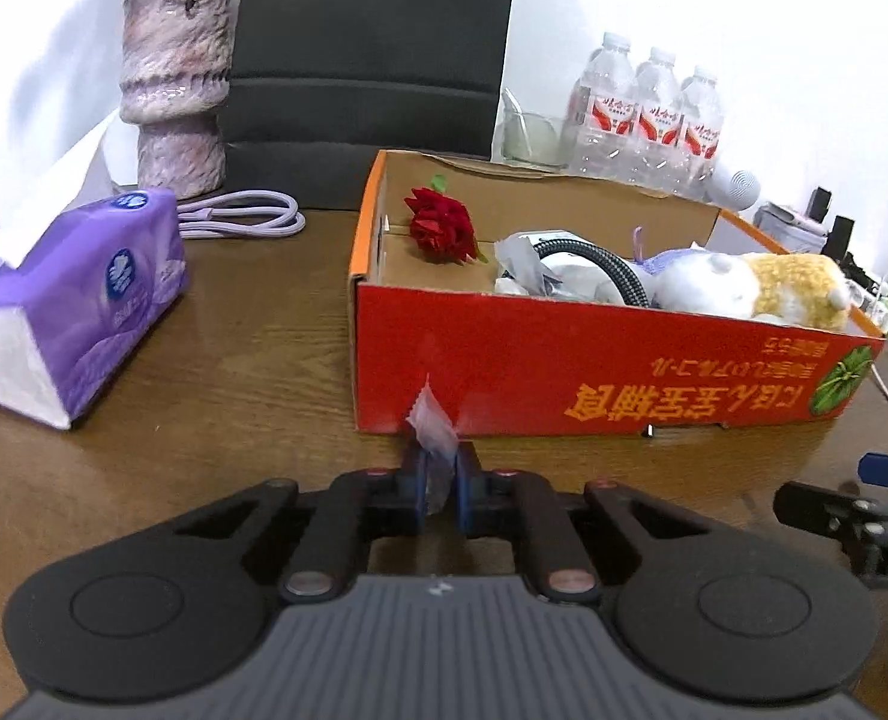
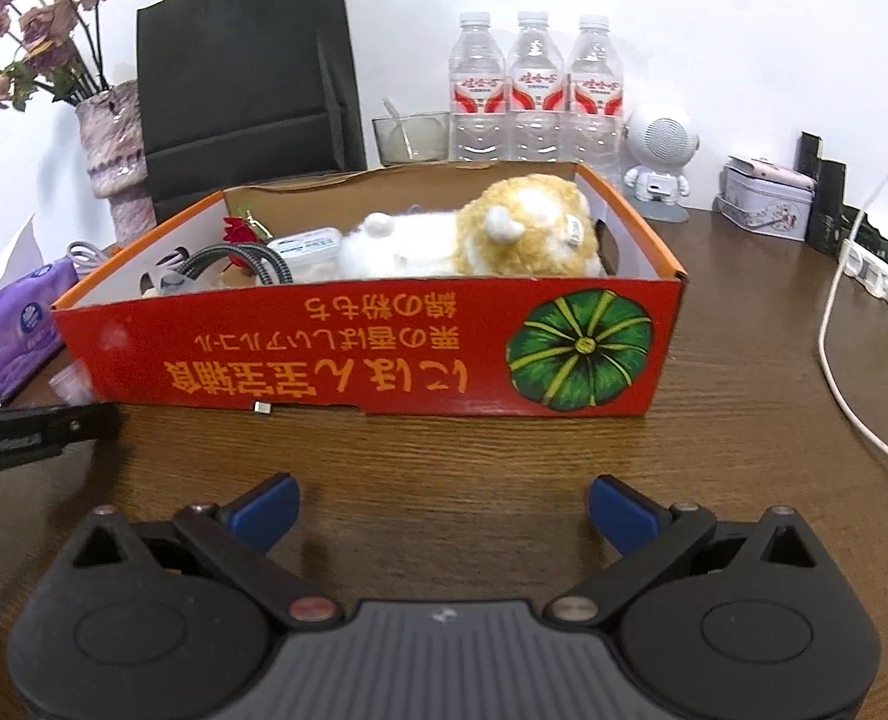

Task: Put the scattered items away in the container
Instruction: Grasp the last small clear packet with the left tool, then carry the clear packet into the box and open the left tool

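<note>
The left gripper [image 1: 441, 480] was clamped on a small clear sachet [image 1: 432, 426] standing upright, with the red box [image 1: 504, 360] at its twelve o'clock, wall just beyond. The right gripper [image 2: 444, 510] gaped wide, empty.

The left tool [image 1: 441, 480] is pinched nearly closed, while the right tool [image 2: 443, 510] gapes wide.

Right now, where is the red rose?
In the left wrist view, the red rose lies inside the red box, at its far left end, left of the plush toy.
</note>
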